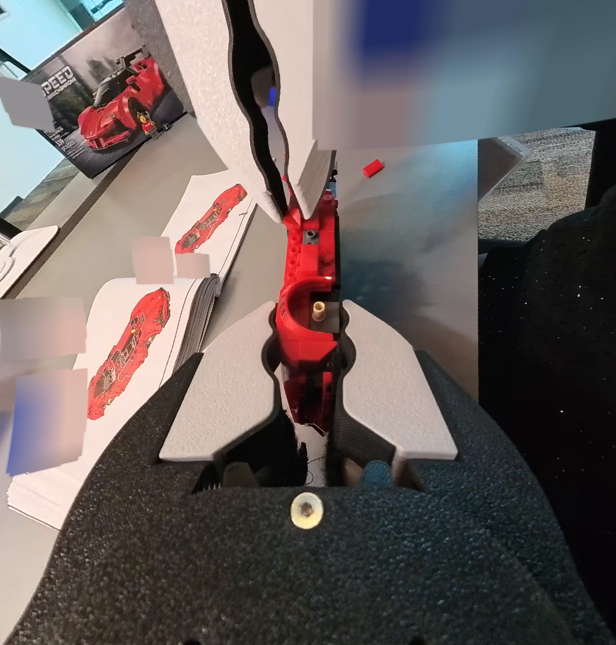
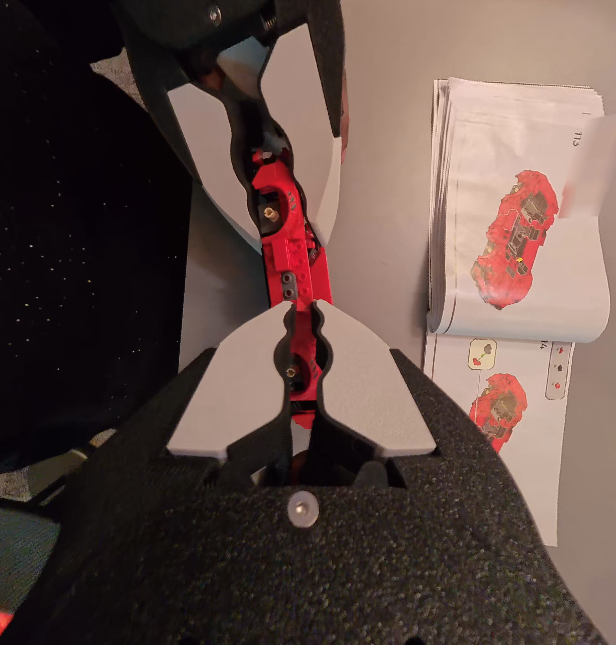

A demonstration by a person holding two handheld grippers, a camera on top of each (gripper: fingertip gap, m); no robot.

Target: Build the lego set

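Red lego car body (image 1: pixel 308 279) is held off the grey table (image 1: pixel 404 216), turned on its side, w/ a gripper clamped on each end. Left gripper (image 1: pixel 308 310) has its two white fingers (image 1: pixel 236 377) closed tight around the end w/ the red wheel arch and tan axle pin (image 1: pixel 319 309). Right gripper (image 2: pixel 303 307) is likewise pinched on the opposite end, fingers nearly together, a second arch and pin visible between them. In the left wrist view the right gripper reaches in from the top; in the right wrist view the left one does the same.

Surface: plain matte grey tabletop. Open instruction booklet (image 2: pixel 519 216) lies flat just beside the car, pages showing red car diagrams, thick stack of pages curling at the fold. One loose small red brick (image 1: pixel 373 168) sits on the table beyond the car, apart from it. The set's box (image 1: pixel 107 111) stands upright at the far table edge, leaning, w/ a red car pictured on it. A white tray-like item (image 1: pixel 17 254) sits at the left edge, only partly in view.

Room: grey speckled carpet (image 1: pixel 536 181) past the table edge, pale wall and window area behind the box. Dark speckled fabric (image 2: pixel 72 209) fills the side nearest the person.
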